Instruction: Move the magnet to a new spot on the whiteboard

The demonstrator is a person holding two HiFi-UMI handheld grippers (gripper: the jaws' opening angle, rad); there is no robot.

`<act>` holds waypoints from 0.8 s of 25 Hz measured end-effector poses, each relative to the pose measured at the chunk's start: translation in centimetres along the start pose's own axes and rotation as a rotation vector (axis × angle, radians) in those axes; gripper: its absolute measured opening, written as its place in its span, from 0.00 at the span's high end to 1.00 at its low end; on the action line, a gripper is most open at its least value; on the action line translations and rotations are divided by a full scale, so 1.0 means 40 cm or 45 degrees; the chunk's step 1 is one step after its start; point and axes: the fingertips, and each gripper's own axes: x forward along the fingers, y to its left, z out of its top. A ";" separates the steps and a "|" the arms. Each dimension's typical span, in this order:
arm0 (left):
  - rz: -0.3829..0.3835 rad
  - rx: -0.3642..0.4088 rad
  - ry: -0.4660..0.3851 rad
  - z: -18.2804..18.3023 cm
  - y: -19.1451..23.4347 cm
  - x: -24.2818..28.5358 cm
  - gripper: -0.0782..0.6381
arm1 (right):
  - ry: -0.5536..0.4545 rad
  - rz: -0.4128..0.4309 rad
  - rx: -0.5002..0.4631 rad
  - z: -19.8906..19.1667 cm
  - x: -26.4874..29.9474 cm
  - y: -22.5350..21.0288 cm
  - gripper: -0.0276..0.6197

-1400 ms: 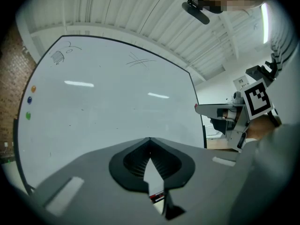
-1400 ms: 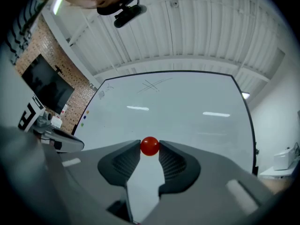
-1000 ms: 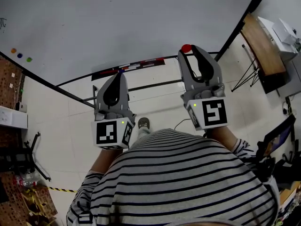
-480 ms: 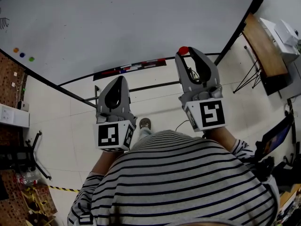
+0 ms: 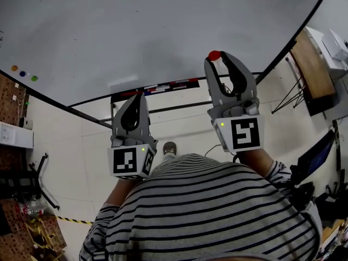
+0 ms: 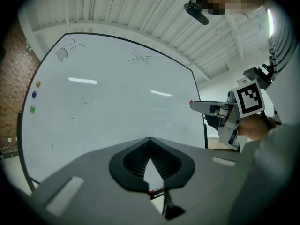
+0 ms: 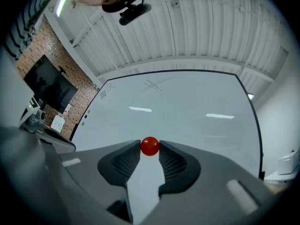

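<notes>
Near lower edge of whiteboard (image 5: 163,26), red magnet (image 7: 150,146) in right claw (image 7: 150,147).

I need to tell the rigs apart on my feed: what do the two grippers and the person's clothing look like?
Both the left gripper and the right gripper are grey and taper to a point, with black ribbed pads inside. Each carries a white cube printed with black square markers, plus a small green light. The person wears a black-and-white striped shirt.
</notes>
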 end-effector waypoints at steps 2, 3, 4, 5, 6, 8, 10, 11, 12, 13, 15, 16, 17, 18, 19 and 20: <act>0.000 0.002 -0.011 0.011 0.040 0.026 0.87 | -0.012 -0.011 -0.028 0.000 0.057 0.001 0.77; 0.000 0.002 -0.012 0.016 0.062 0.039 0.87 | -0.015 -0.017 -0.042 -0.001 0.087 0.003 0.77; 0.002 0.000 -0.012 0.019 0.085 0.051 0.87 | -0.019 -0.022 -0.057 -0.004 0.118 0.005 0.77; 0.006 -0.003 -0.013 0.021 0.109 0.063 0.87 | -0.024 -0.028 -0.071 -0.006 0.148 0.009 0.77; 0.011 -0.005 -0.016 0.024 0.133 0.074 0.87 | -0.028 -0.033 -0.084 -0.009 0.178 0.014 0.77; 0.019 -0.003 -0.022 0.026 0.172 0.095 0.87 | -0.034 -0.045 -0.106 -0.017 0.229 0.021 0.77; 0.012 0.007 -0.025 0.010 0.187 0.120 0.87 | -0.038 -0.065 -0.123 -0.039 0.259 0.011 0.77; 0.007 0.009 -0.024 -0.001 0.187 0.134 0.87 | -0.037 -0.076 -0.130 -0.056 0.268 0.000 0.77; 0.002 0.011 -0.023 -0.009 0.191 0.147 0.87 | -0.035 -0.086 -0.136 -0.069 0.280 -0.008 0.77; -0.001 0.012 -0.023 -0.008 0.204 0.155 0.87 | -0.034 -0.093 -0.142 -0.073 0.298 -0.007 0.77; -0.004 0.008 -0.022 0.008 0.250 0.159 0.87 | -0.031 -0.099 -0.156 -0.063 0.347 0.011 0.77; -0.003 0.004 -0.021 0.015 0.273 0.159 0.87 | -0.026 -0.103 -0.162 -0.059 0.368 0.020 0.77; 0.000 -0.001 -0.018 0.018 0.290 0.160 0.87 | -0.018 -0.108 -0.166 -0.059 0.384 0.026 0.77; 0.003 -0.006 -0.012 0.016 0.302 0.160 0.87 | -0.011 -0.115 -0.169 -0.063 0.394 0.029 0.77; 0.004 -0.011 -0.003 0.012 0.310 0.161 0.87 | -0.009 -0.121 -0.173 -0.067 0.400 0.030 0.77; 0.002 -0.014 0.007 0.006 0.314 0.162 0.87 | -0.013 -0.128 -0.179 -0.070 0.404 0.031 0.77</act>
